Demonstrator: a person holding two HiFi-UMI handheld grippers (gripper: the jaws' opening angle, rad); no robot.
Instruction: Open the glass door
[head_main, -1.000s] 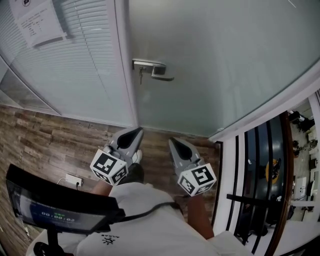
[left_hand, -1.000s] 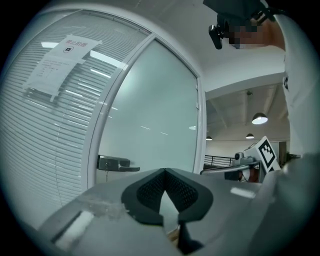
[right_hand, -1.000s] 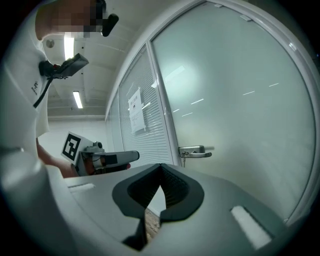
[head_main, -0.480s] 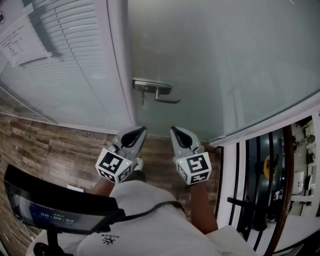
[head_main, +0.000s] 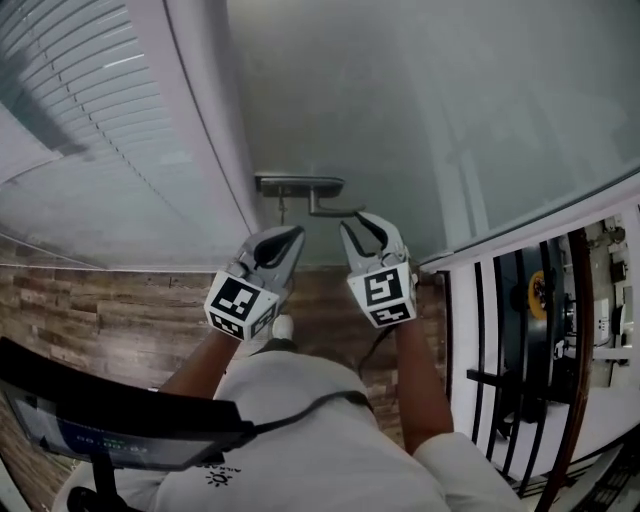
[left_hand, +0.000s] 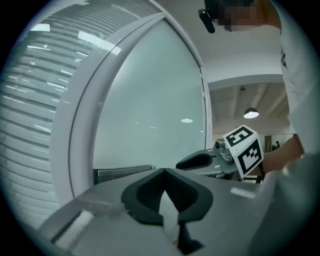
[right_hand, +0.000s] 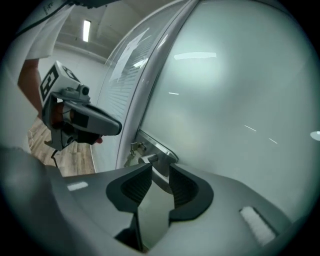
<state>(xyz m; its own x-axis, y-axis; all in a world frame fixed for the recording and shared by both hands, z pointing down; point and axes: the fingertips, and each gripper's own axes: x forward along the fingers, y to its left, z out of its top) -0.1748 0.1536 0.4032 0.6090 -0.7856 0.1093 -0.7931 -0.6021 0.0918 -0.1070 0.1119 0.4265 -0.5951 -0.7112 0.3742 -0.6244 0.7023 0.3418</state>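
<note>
The frosted glass door (head_main: 420, 110) fills the upper head view. Its metal lock plate (head_main: 298, 184) carries a lever handle (head_main: 338, 209) pointing right, and a key (head_main: 281, 208) hangs below the plate. My right gripper (head_main: 361, 222) is at the lever's free end. Its jaws are opening, and in the right gripper view the lever (right_hand: 159, 169) shows in the gap of my right gripper (right_hand: 160, 172), with no pad pressing on it. My left gripper (head_main: 293, 236) hovers just below the lock plate, shut and empty. In the left gripper view the pads of my left gripper (left_hand: 164, 171) meet in front of the plate (left_hand: 125, 174).
A white door frame (head_main: 215, 150) separates the door from a glass panel with blinds (head_main: 90, 120) at left. Wooden floor (head_main: 100, 300) lies below. A black railing (head_main: 500, 330) stands at right, beyond a white sill. A dark screen (head_main: 110, 425) sits at lower left.
Both grippers have moved forward and up to the door handle as the door came closer. The right gripper's jaws, shut before, now stand apart at the lever.
</note>
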